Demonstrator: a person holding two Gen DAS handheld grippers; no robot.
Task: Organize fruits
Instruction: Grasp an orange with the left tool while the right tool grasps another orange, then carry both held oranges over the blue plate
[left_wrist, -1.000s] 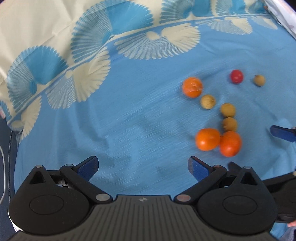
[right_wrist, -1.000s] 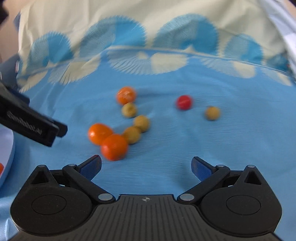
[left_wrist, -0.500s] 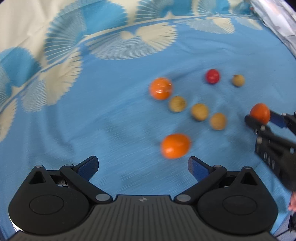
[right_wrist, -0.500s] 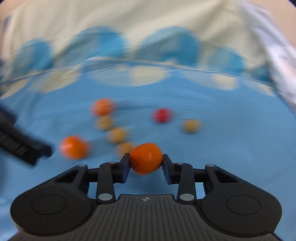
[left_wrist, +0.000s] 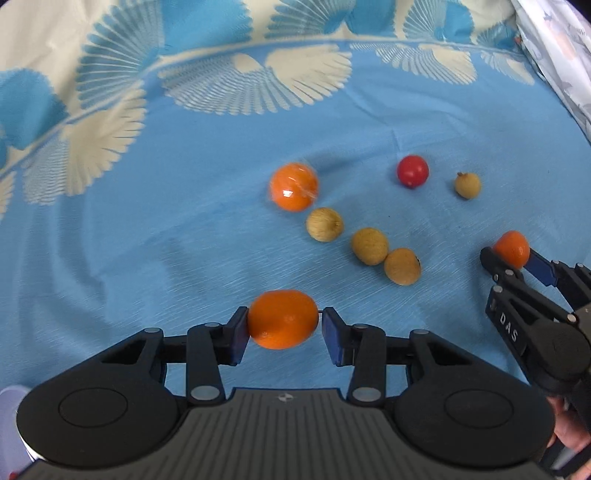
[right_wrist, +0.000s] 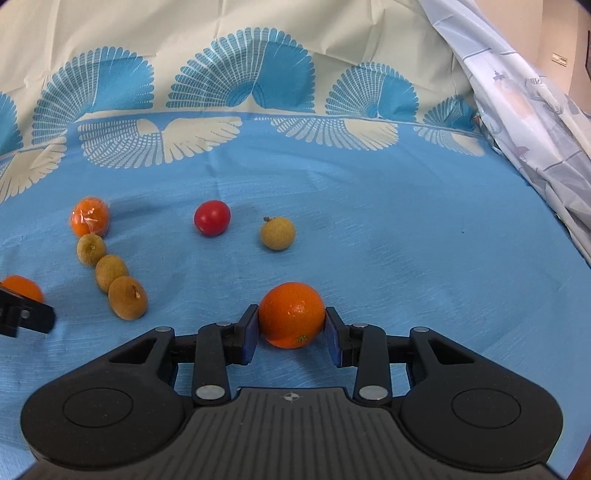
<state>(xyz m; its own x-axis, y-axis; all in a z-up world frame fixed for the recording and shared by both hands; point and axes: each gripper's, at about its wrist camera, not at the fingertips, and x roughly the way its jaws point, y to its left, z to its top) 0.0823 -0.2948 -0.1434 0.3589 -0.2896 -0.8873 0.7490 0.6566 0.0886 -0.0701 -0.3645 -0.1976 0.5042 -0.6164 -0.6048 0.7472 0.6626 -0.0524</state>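
My left gripper (left_wrist: 282, 325) is shut on an orange mandarin (left_wrist: 282, 319), just above the blue cloth. My right gripper (right_wrist: 290, 330) is shut on another mandarin (right_wrist: 291, 314); it also shows at the right of the left wrist view (left_wrist: 511, 249). A third, plastic-wrapped mandarin (left_wrist: 293, 186) lies on the cloth, also in the right wrist view (right_wrist: 90, 216). Beside it lie three brown longans in a row (left_wrist: 369, 245), a red cherry tomato (left_wrist: 413, 171) and a lone longan (left_wrist: 467, 185).
The blue cloth (right_wrist: 406, 240) has a cream fan-patterned border (right_wrist: 240, 74) at the back. A pale crumpled sheet (right_wrist: 535, 110) rises at the right. A white rim (left_wrist: 11, 402) shows at the lower left of the left wrist view.
My left gripper closed on the near mandarin, which lay free before. My right gripper, open a second ago, took its mandarin and still holds it, moved to the right.
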